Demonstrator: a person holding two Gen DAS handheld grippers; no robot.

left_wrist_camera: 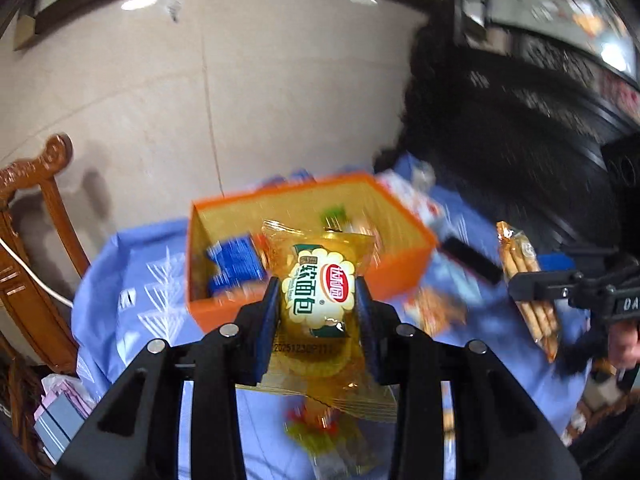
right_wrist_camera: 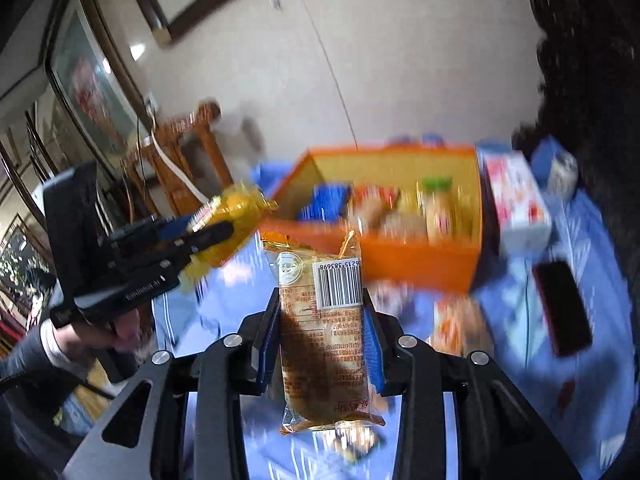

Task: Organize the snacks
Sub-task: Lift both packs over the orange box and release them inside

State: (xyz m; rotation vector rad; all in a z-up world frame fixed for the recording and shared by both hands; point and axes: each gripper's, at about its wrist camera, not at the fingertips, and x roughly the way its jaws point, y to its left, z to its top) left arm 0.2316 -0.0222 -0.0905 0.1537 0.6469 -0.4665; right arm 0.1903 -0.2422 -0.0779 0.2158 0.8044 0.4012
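My left gripper (left_wrist_camera: 318, 294) is shut on a yellow soft-bread packet (left_wrist_camera: 318, 300) and holds it in the air in front of the orange box (left_wrist_camera: 400, 268). The same packet (right_wrist_camera: 230, 220) shows in the right wrist view, left of the orange box (right_wrist_camera: 420, 268). My right gripper (right_wrist_camera: 322, 304) is shut on a clear packet of biscuit sticks with a barcode (right_wrist_camera: 324, 332), held above the blue cloth. In the left wrist view that packet (left_wrist_camera: 528, 288) hangs at the right. The box holds several snacks, among them blue packets (left_wrist_camera: 236, 264).
A blue tablecloth (left_wrist_camera: 132, 272) covers the table. A white and pink carton (right_wrist_camera: 520, 200) and a black flat object (right_wrist_camera: 564, 308) lie right of the box. Loose snack packets (left_wrist_camera: 436, 308) lie on the cloth. A wooden chair (left_wrist_camera: 28, 216) stands at the left.
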